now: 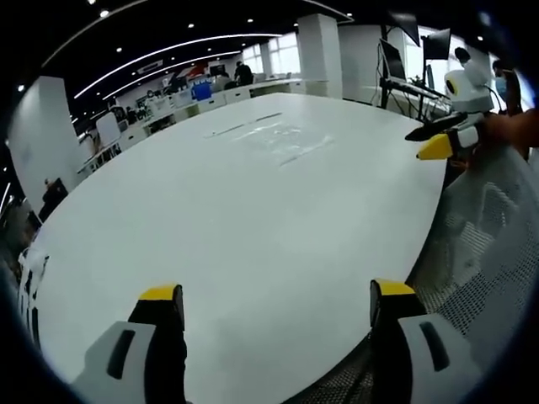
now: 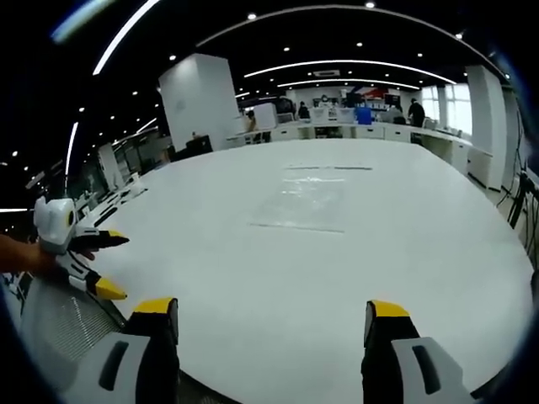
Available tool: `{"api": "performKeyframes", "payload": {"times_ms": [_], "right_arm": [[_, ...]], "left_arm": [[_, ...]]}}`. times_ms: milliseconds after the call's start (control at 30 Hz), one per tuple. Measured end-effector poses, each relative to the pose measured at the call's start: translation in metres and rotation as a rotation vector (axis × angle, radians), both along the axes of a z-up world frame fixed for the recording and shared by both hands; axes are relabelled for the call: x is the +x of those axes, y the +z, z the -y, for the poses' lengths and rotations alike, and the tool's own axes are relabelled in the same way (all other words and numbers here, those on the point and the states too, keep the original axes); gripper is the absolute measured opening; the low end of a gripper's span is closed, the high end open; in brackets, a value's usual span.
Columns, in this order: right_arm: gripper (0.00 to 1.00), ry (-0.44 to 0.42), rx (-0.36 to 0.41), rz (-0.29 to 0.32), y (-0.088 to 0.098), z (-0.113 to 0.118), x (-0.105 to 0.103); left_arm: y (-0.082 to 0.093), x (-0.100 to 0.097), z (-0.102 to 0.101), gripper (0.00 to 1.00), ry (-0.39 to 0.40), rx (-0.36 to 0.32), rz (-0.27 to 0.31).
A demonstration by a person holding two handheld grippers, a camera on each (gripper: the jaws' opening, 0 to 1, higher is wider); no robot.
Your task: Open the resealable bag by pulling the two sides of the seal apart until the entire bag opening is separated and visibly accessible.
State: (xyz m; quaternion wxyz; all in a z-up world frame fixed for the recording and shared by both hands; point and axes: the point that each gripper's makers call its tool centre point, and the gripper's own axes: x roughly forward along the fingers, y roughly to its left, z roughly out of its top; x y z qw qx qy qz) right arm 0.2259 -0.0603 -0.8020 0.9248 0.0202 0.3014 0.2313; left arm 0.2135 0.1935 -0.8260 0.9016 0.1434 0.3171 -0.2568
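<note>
A clear resealable bag lies flat on the big white round table, far from both grippers; in the right gripper view the bag rests mid-table. My left gripper hovers over the table's near edge, open, nothing between its yellow-tipped jaws. Its yellow tips also appear at the left of the right gripper view, where the left gripper is held by a hand. My right gripper is open and empty above the near edge. From the left gripper view, the right gripper enters at the right, its jaws apart.
A grey mesh chair back stands by the table edge, also at the lower left. Office desks with people line the far side. A white pillar and monitors stand behind the table.
</note>
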Motion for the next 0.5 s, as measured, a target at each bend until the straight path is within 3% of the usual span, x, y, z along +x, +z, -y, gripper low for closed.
{"api": "performKeyframes", "payload": {"times_ms": [267,500], "right_arm": [[0.91,0.027,-0.007,-0.010,-0.0018,-0.0030,-0.0013],[0.91,0.019,-0.015,-0.001,-0.0009,-0.0011,0.0001]], "left_arm": [[0.0057,0.0036,-0.0022,0.90,0.011,0.008,0.030],[0.0036,0.0020,-0.0003,0.90,-0.004,0.012,0.021]]}}
